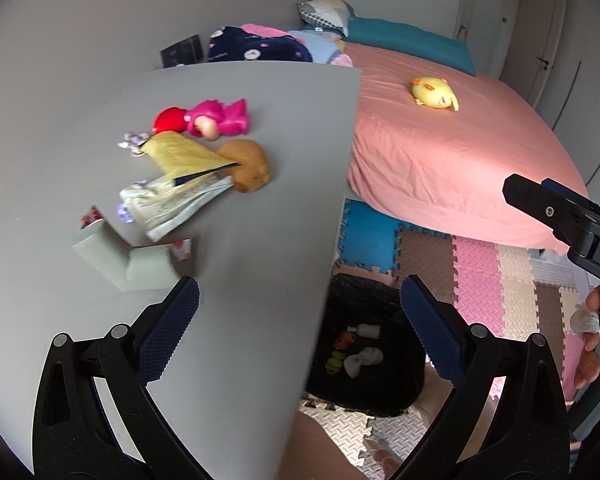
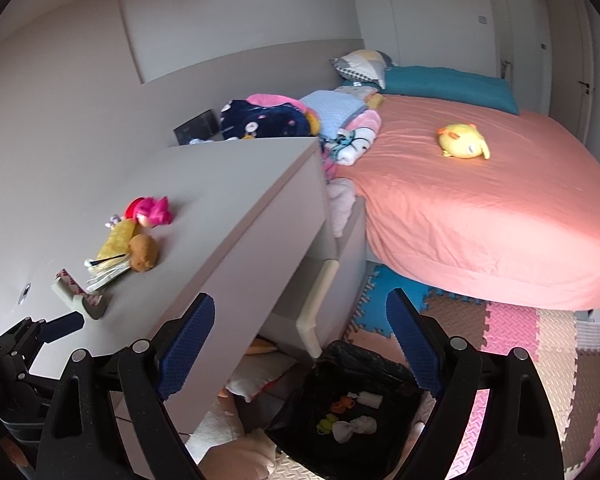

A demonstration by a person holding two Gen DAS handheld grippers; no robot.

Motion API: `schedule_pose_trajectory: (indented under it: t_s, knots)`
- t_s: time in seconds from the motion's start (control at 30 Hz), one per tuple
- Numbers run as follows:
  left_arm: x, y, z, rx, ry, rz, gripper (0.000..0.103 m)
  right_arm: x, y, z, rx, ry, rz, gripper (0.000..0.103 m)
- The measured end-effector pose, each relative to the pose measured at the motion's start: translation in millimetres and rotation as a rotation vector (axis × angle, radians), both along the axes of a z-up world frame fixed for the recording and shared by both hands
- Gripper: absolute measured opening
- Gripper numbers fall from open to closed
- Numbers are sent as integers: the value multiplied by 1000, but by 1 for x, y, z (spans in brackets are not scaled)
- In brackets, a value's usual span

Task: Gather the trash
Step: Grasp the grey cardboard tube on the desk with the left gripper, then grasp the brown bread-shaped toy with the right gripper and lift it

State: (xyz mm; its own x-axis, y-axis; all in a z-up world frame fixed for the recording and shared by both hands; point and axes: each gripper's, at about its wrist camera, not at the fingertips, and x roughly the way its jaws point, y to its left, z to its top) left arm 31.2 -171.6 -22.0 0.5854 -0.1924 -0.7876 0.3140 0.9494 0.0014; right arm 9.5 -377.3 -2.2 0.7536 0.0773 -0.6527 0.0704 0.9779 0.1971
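Trash bag (image 2: 340, 400) below drawer (image 2: 312, 308); drawer right-view only

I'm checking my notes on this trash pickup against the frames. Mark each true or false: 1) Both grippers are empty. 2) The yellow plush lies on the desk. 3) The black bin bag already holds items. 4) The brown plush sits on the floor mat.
1) True: the left gripper and right gripper are open and hold nothing.
2) False: the yellow plush lies on the pink bed.
3) True: the black bin bag holds several small pieces.
4) False: the brown plush sits on the grey desk.
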Motion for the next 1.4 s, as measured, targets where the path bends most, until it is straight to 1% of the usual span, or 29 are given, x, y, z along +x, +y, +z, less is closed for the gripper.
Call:
schedule_pose_trajectory:
  t_s: [0.13,0.3,0.5,0.57,0.7,0.8,0.93,1.0,1.07,1.2,1.23,1.3,1.4]
  knots:
    - [2,23,-2,3,1,54,97,6,15,-2,1,7,37,88]
    - [9,51,-6,-19,17,121,97,15,32,-6,3,16,73,88]
    - [21,73,-15,-60,39,169,97,25,47,-10,-8,17,119,88]
    - [23,77,-18,-65,42,176,97,28,51,-11,-5,18,128,88]
    - [29,80,-23,-48,39,186,97,38,56,-15,-2,27,145,88]
    - [33,83,-23,-73,42,187,97,44,61,-17,-4,35,162,88]
    - [39,86,-23,-83,44,194,97,55,74,-18,-24,35,201,88]
    - [40,87,-22,-80,39,201,92,59,80,-16,-33,31,223,88]
    - [42,89,-21,-78,29,206,81,64,88,-16,-43,29,249,88]
    - [43,91,-19,-73,20,203,67,74,105,-19,-62,34,296,88]
    - [44,92,-19,-71,17,204,62,76,109,-20,-67,37,308,87]
    - [46,95,-18,-79,16,215,62,82,117,-25,-76,50,327,88]
    - [45,103,-16,-94,6,258,61,89,124,-30,-87,61,340,87]
